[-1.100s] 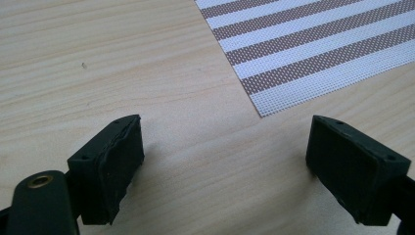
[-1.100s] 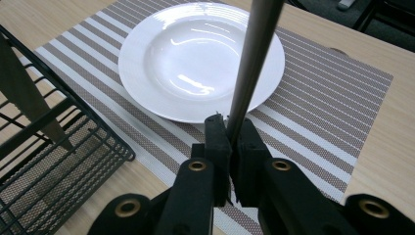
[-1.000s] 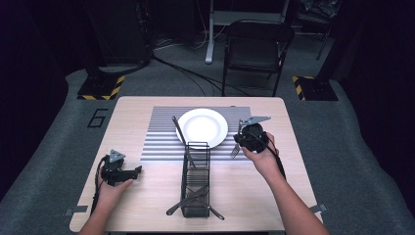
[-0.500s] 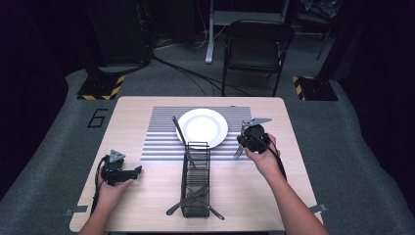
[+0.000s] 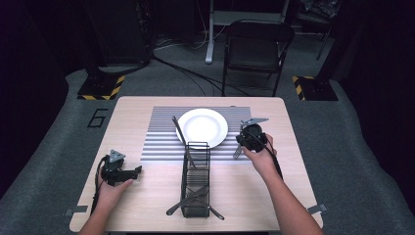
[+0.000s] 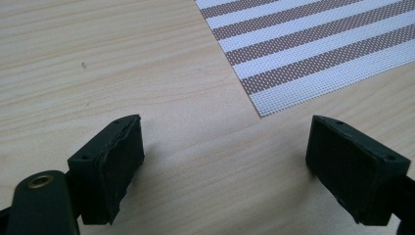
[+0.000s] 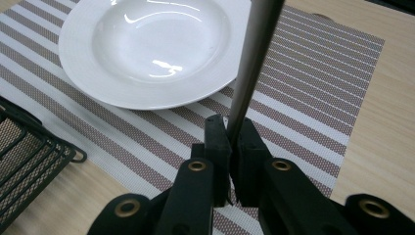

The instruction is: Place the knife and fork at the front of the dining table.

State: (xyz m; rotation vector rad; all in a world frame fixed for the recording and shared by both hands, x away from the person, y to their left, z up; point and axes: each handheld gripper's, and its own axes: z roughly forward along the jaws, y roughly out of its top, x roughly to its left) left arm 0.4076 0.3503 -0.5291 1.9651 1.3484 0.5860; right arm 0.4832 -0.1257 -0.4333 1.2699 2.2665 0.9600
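Striped placemat [image 7: 313, 88] awaits cutlery: right gripper [image 7: 229, 139] clamps a metal utensil handle [image 7: 249, 63] between its 2 fingers, plate [image 7: 151, 49] just beyond. Left gripper [image 6: 225, 161] rests wide open, holding nothing.

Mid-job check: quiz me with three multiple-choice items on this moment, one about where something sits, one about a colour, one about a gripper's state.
1. Where does the white plate sit?
A. on the striped placemat
B. inside the wire caddy
C. on the bare table

2. What colour is the wire caddy?
A. white
B. black
C. red

3. How does the right gripper stand?
A. wide open over the plate
B. shut on nothing
C. shut on a grey utensil handle

Answers:
1 A: striped mat shows all round the plate.
2 B: its wires are black.
3 C: the right gripper view shows both pads clamping the handle.
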